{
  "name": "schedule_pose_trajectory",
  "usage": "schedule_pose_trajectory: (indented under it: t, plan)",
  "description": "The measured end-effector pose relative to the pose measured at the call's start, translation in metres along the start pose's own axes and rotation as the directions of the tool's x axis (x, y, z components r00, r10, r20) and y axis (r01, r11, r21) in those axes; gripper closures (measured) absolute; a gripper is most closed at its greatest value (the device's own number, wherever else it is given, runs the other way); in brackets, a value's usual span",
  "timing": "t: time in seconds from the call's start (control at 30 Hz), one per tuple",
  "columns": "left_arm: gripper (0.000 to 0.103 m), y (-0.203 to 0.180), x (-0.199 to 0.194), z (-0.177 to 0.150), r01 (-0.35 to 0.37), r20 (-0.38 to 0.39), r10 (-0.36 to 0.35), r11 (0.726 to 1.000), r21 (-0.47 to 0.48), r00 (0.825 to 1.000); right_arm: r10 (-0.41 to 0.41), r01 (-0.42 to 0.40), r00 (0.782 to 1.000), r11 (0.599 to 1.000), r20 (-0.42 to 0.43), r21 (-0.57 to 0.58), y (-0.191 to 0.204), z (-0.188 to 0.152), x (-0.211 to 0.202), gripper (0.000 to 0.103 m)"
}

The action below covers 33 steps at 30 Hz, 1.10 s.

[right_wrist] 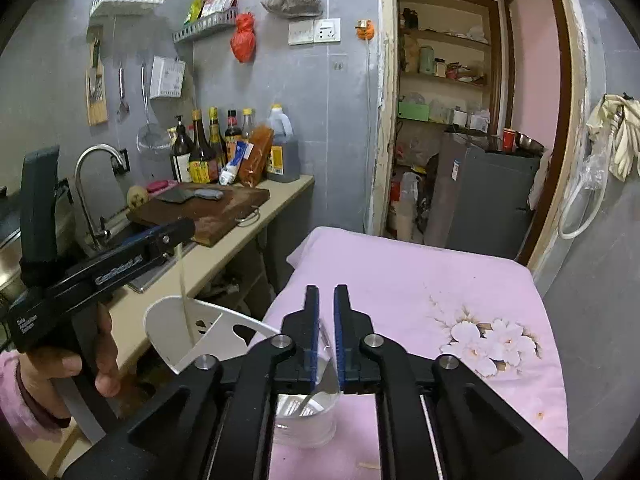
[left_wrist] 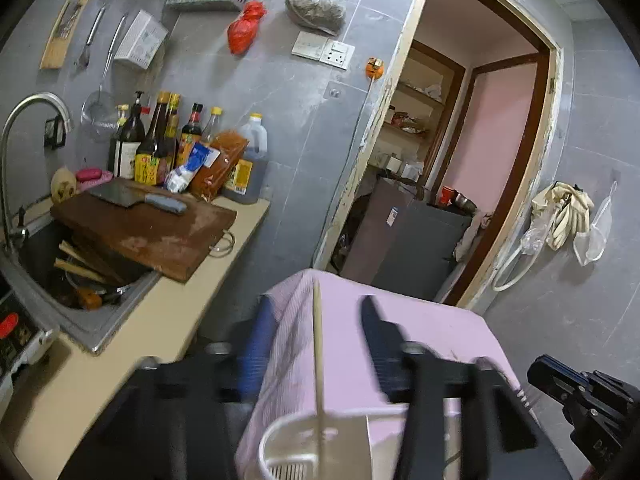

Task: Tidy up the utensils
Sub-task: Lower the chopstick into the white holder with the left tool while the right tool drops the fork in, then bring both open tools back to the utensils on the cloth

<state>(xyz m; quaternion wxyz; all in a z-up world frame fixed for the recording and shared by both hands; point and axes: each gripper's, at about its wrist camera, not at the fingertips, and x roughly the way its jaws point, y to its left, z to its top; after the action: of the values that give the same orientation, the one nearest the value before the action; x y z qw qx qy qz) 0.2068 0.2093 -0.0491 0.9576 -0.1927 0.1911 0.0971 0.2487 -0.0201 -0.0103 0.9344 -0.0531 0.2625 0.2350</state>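
Note:
A white plastic utensil holder [left_wrist: 304, 448] stands at the near edge of the pink-clothed table [left_wrist: 420, 328]; it also shows in the right wrist view [right_wrist: 188, 328]. A pale wooden chopstick [left_wrist: 318, 344] stands upright with its lower end in the holder, between the fingers of my left gripper [left_wrist: 316, 320], which are spread and blurred. In the right wrist view the left gripper [right_wrist: 176, 236] is level with the chopstick's [right_wrist: 185, 288] top. My right gripper [right_wrist: 326, 320] is nearly shut above a clear plastic cup [right_wrist: 308, 416] holding metal cutlery.
A counter [left_wrist: 224, 240] at left carries a wooden cutting board [left_wrist: 148, 228] with a cleaver [left_wrist: 136, 198], sauce bottles [left_wrist: 160, 144] and a sink [left_wrist: 76, 272] holding dishes. A doorway [left_wrist: 460, 160] opens behind the table. Utensils hang on the wall.

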Motion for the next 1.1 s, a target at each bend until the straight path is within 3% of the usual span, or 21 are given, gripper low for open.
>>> schedule_pose_trajectory:
  t: [0.13,0.27,0.33,0.4,0.6,0.73,0.87,1.1]
  plan:
    - [0.045,0.001,-0.01,-0.001,0.002,-0.017,-0.002,1.0,-0.03,1.0,0.003,-0.004,1.0,0.999,0.024,0.046,-0.014,-0.002,-0.011,0.087]
    - [0.029,-0.013,-0.024,0.0,0.013,-0.01,-0.013,1.0,0.002,1.0,-0.01,0.001,0.997,0.994,0.078,0.11,-0.036,-0.005,-0.031,0.061]
    - [0.025,-0.022,-0.03,0.0,0.026,-0.005,-0.026,0.999,0.02,1.0,-0.022,0.008,0.994,0.991,0.105,0.137,-0.048,-0.007,-0.043,0.055]
    - [0.017,-0.035,-0.037,-0.001,0.037,0.002,-0.037,0.998,0.047,0.999,-0.037,0.018,0.991,0.988,0.127,0.153,-0.057,-0.009,-0.052,0.041]
    - [0.001,-0.08,-0.062,-0.014,0.039,0.044,-0.043,0.995,0.089,0.998,-0.076,0.038,0.977,0.981,0.199,0.19,-0.092,-0.022,-0.091,0.015]
    - [0.001,-0.108,-0.071,-0.028,0.031,0.04,-0.036,0.992,0.126,0.999,-0.076,0.033,0.977,0.977,0.201,0.211,-0.121,-0.037,-0.11,0.01]
    - [0.001,-0.137,-0.08,-0.051,0.026,0.023,-0.03,0.987,0.156,0.999,-0.083,0.051,0.985,0.978,0.152,0.202,-0.152,-0.062,-0.121,0.005]
    - [0.001,-0.18,-0.079,-0.097,0.008,-0.018,-0.005,0.981,0.195,1.0,-0.112,0.093,0.992,0.965,0.061,0.246,-0.211,-0.113,-0.12,0.004]
